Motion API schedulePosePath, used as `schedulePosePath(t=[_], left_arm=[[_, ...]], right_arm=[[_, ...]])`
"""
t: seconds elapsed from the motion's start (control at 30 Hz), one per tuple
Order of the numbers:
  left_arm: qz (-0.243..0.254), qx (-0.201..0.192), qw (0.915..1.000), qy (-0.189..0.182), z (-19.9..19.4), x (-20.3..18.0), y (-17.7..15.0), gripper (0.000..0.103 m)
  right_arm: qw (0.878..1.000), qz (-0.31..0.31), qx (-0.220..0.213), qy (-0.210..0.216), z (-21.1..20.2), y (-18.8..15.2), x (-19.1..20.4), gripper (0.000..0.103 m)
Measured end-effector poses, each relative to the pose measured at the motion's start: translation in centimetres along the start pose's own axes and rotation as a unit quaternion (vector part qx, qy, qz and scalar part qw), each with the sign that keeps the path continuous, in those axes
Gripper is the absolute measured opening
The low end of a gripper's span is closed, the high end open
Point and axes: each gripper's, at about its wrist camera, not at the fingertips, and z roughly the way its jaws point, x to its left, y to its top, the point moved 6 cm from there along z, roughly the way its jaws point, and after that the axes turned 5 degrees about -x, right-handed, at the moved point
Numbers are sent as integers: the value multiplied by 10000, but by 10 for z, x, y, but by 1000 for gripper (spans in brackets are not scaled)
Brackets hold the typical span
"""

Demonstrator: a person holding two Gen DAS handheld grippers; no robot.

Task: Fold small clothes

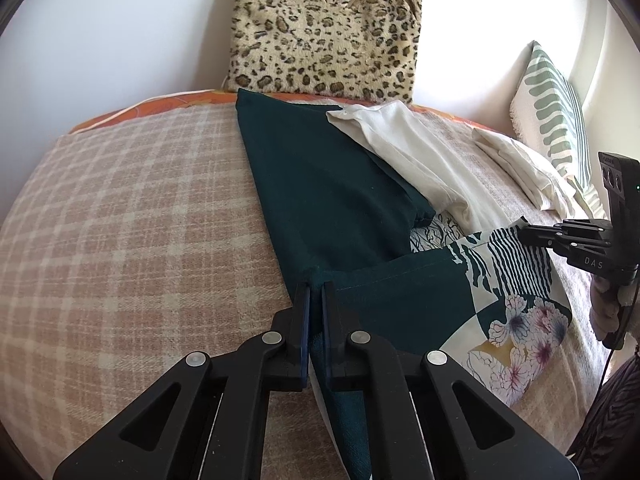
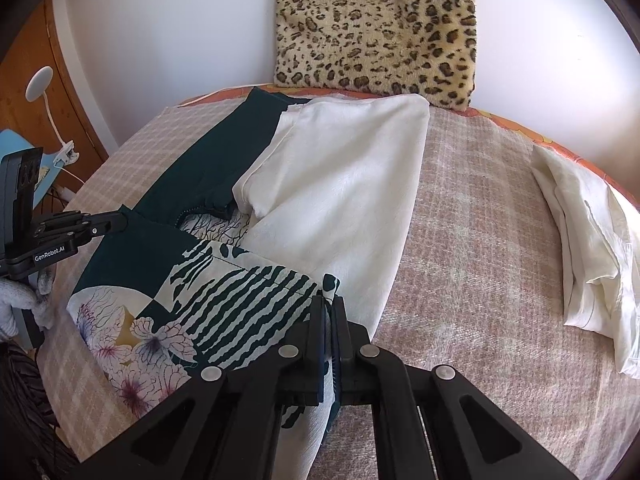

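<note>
Two near corners of a dark green printed garment (image 1: 328, 200) are pinched, ready for a fold.
Left gripper (image 1: 316, 286) is clamped on the plain green corner, right gripper (image 2: 329, 300) on the striped, floral-printed corner; the hem is probably held at both ends so it can be lifted evenly. The garment is spread on the plaid bed cover (image 1: 140, 208), partly under a white garment (image 2: 340, 168). No containers are seen.
</note>
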Motion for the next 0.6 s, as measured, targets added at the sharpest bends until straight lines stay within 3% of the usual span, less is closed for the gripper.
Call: schedulePosePath(t=[0.3,0.43,0.5,0.57,0.6], left_arm=[[-79,-124,9998,137,9,7,12,3],[-190,92,9994,271,20,15,7,3],[-194,113,9991,348,18,16,6,3],[-107,-36,9989,464,8,15,9,5],[-97,-127,9989,452,1,13,11,6]], right_arm=[[9996,242,-148,-92,8,12,-12,0],[9994,49,-44,-328,19,11,-14,0],[9994,64,20,-326,21,10,-15,4],[9993,91,-50,-361,15,13,-17,23],[9991,90,-168,-376,8,15,-17,26]])
